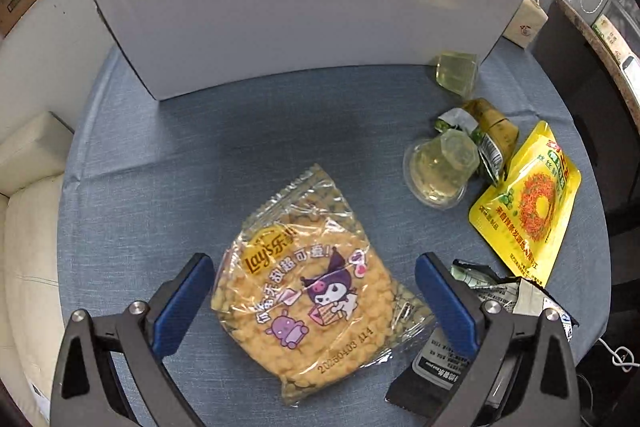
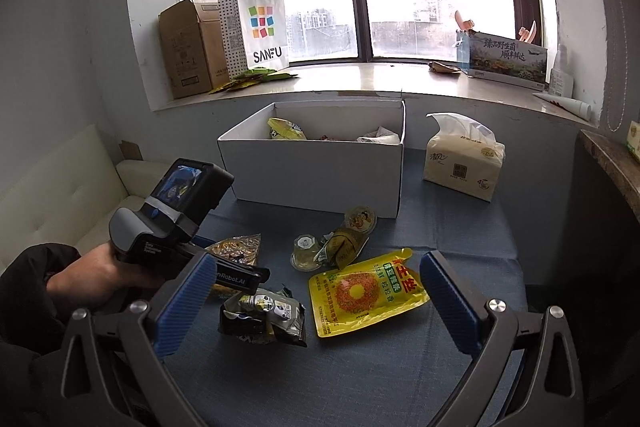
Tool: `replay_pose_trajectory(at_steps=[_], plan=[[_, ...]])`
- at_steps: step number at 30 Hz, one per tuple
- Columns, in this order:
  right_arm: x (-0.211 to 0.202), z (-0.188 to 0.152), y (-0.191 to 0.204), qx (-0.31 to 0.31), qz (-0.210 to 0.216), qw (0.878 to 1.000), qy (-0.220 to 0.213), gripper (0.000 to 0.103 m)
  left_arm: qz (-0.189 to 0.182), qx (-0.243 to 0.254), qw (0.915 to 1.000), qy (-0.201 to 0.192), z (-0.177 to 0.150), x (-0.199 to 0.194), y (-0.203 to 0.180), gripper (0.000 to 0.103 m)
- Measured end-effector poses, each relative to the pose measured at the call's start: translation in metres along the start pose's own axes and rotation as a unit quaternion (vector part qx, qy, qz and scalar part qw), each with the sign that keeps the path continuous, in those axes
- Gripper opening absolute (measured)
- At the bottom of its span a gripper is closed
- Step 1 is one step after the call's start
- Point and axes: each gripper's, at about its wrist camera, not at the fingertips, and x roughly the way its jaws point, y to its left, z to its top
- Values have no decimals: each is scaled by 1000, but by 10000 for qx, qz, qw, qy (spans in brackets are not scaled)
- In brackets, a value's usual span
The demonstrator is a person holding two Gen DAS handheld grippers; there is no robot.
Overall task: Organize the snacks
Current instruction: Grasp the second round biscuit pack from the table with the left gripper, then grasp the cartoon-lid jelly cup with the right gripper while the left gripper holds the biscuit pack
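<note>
A clear Lay's snack bag [image 1: 308, 287] lies flat on the blue cloth, between the open fingers of my left gripper [image 1: 316, 303], which hovers just above it. The white box [image 1: 304, 7] stands behind it; from the right wrist its open top [image 2: 320, 143] shows several snacks inside. To the right lie a yellow pouch [image 1: 528, 203] [image 2: 366, 291], two jelly cups [image 1: 438, 167] [image 1: 456, 71] and a green-gold packet [image 1: 490, 131]. A dark crumpled packet [image 2: 266, 315] sits left of my right gripper's centre. My right gripper [image 2: 316, 303] is open above the cloth, holding nothing.
A tissue pack [image 2: 464, 159] stands right of the box. The windowsill carries a cardboard box [image 2: 188, 47], a SANFU paper bag [image 2: 260, 27] and a printed carton [image 2: 506, 59]. A white sofa [image 2: 60, 183] borders the table's left; a hand [image 2: 100, 271] holds the left gripper.
</note>
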Motion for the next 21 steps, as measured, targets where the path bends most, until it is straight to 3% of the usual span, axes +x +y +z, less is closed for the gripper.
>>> replay_pose_trajectory(at_steps=[3, 5, 6, 8, 14, 21], plan=[[1, 0, 0, 1, 9, 10000, 15, 103, -97, 37, 9999, 12, 2, -1, 4, 97], [2, -1, 1, 0, 11, 10000, 28, 103, -15, 118, 9999, -51, 3, -4, 4, 81], [2, -1, 1, -11, 20, 10000, 36, 103, 5, 176, 9998, -83, 6, -7, 3, 77], [2, -1, 2, -39, 14, 10000, 43, 103, -184, 217, 9996, -52, 8, -9, 3, 77], [9, -1, 0, -15, 58, 9999, 107, 103, -198, 481, 9948, -876, -3, -55, -5, 76], [69, 12, -17, 0, 141, 9982, 582, 103, -670, 562, 9762, -1986, -36, -128, 10, 76]])
